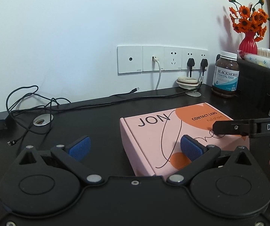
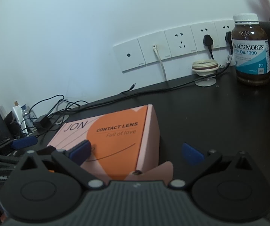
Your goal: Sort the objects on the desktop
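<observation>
Both grippers, left gripper (image 1: 135, 146) and right gripper (image 2: 136, 150), stand wide and empty, straddling the left and right edges of the pink box (image 1: 174, 137) lying at 3 o'clock on the worktop (image 1: 101, 120); next, probably close and lift together.

Both wrist views face the wall low over the desk, sharing the pink box (image 1: 174, 139)
</observation>
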